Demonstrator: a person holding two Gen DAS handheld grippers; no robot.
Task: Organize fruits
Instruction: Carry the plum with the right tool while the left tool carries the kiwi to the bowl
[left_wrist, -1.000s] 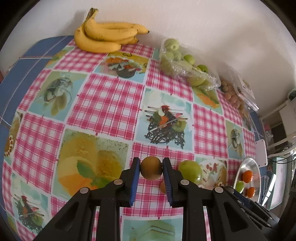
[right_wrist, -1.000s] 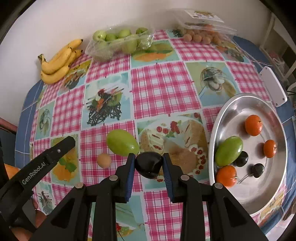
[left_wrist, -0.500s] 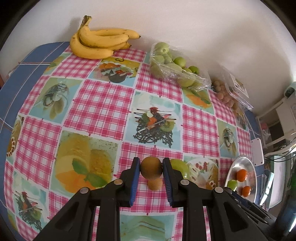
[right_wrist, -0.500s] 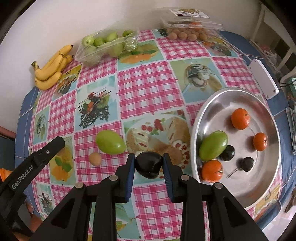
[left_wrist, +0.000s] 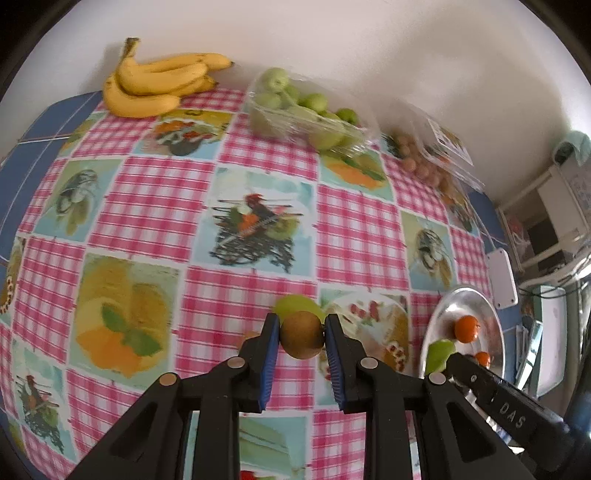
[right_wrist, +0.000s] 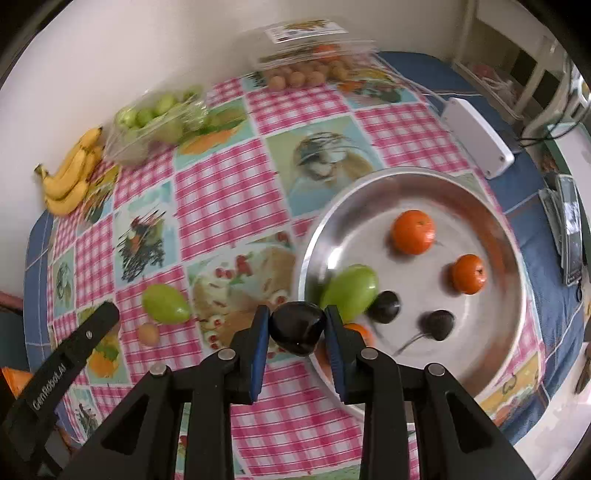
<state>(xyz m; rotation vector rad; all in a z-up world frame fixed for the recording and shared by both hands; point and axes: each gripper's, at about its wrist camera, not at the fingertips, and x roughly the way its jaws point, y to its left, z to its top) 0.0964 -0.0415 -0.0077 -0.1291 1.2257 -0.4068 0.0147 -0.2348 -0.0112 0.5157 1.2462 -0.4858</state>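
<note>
- Brown and matt, the round fruit (left_wrist: 301, 334) is pinched between the blue pads of the left gripper (left_wrist: 301, 341), jaws drawn close onto its sides; it hangs above the checked tablecloth (left_wrist: 147, 206), with the metal tray (left_wrist: 469, 295) off at about three o'clock.
- Glossy and near black, the dark fruit (right_wrist: 297, 326) is clamped likewise in the right gripper (right_wrist: 295, 336), held over the tray's (right_wrist: 369, 184) near-left rim.
- Risk, as I judge it: both fruits are gripped by small contact patches on curved skin, so a quick swing or a roll of the wrist could let one squirt out and fall to the cloth or run off the table.
- Released from height, the dark fruit could knock those already in the tray, which would roll freely on bare metal.
- Both tools converge on one tray, so their arms may clash near its rim.
- Count in the tray, right view: two clear oranges (right_wrist: 413, 232), a third orange one half hidden behind the finger, one green fruit (right_wrist: 349, 291), two dark stemmed fruits (right_wrist: 384, 312).
- Loose on the cloth: one green fruit at nine o'clock (right_wrist: 165, 304), one small tan fruit (right_wrist: 149, 334) beside it.
- At twelve o'clock: one bunch of bananas (left_wrist: 155, 86), one clear bag of green fruits (left_wrist: 299, 110), one clear box of small brown fruits (left_wrist: 424, 158); their numbers I cannot tell.
</note>
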